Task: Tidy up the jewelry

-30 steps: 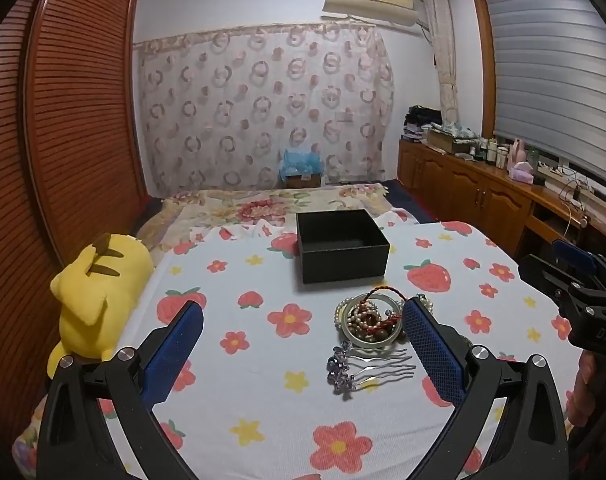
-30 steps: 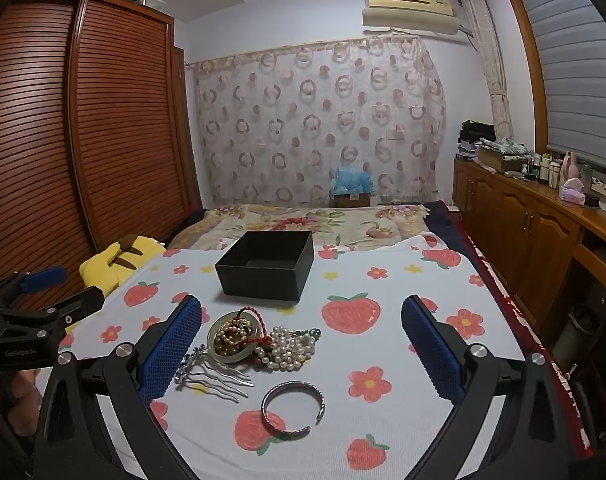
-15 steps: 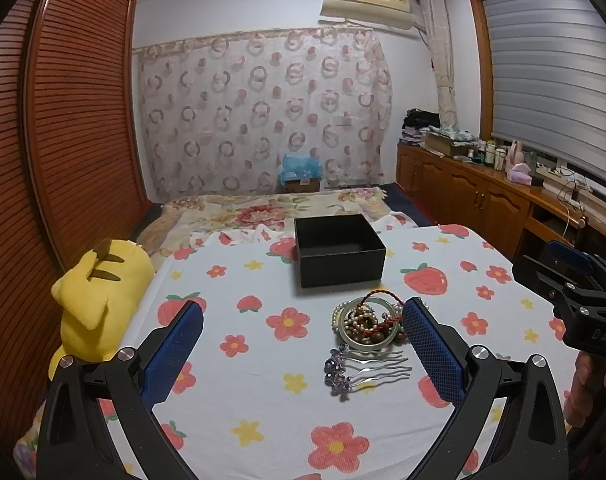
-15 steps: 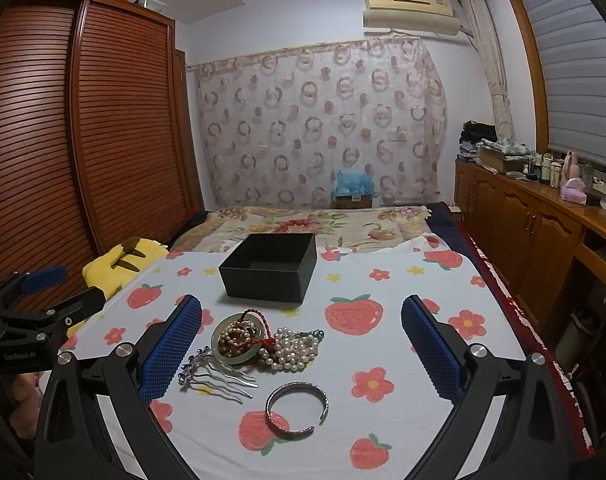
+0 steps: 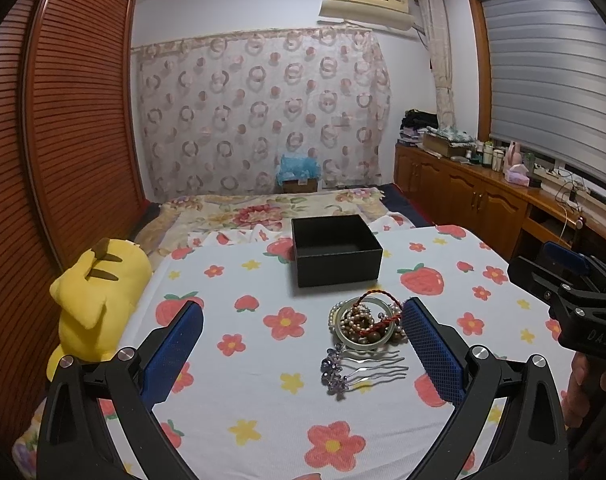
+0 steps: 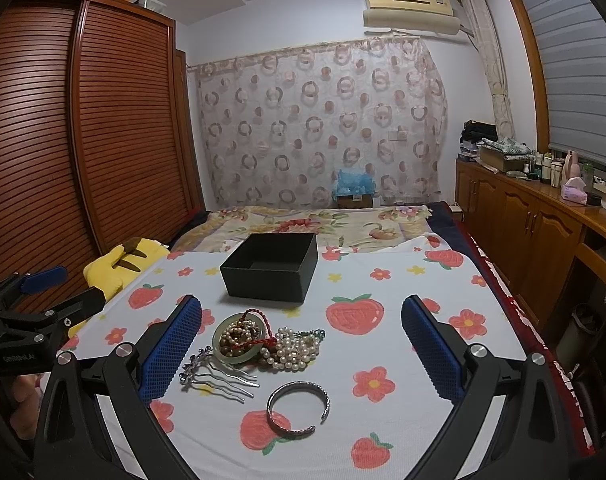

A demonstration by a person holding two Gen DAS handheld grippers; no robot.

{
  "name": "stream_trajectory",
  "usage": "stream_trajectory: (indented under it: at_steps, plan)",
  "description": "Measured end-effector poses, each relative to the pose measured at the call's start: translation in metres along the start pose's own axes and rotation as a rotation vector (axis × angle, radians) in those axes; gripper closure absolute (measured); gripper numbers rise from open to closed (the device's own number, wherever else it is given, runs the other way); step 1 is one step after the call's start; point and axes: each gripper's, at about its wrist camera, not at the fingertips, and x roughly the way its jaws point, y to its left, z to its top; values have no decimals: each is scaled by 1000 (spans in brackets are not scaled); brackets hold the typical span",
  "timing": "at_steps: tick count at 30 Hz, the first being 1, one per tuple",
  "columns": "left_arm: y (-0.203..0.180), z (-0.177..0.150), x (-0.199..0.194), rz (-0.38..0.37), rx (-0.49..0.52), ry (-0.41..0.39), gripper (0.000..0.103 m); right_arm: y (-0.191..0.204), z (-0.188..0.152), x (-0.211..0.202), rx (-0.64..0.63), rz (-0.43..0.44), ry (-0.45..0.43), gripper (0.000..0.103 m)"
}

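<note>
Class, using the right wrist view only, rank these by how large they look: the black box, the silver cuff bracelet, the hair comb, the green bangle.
1. black box
2. hair comb
3. silver cuff bracelet and green bangle: they look alike, and the cuff lies nearer the camera, so no ranking between them.

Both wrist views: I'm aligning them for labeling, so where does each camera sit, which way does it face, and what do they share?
Left wrist: sits on the left gripper, facing across the bed at the black box; its own open blue fingers frame the view, and the right gripper shows at the right edge.
Right wrist: sits on the right gripper, facing the same way; the open left gripper shows at left.
Shared: box, jewelry pile, hair comb, yellow plush. The silver bangle appears only in the right view.
</note>
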Motion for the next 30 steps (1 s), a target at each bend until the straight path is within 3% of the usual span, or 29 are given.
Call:
stream_trajectory:
  at_steps: [30]
  plan:
    - [-10,8,-14,-2,3,-11,6,15,13,-17,-1,5,-12,2]
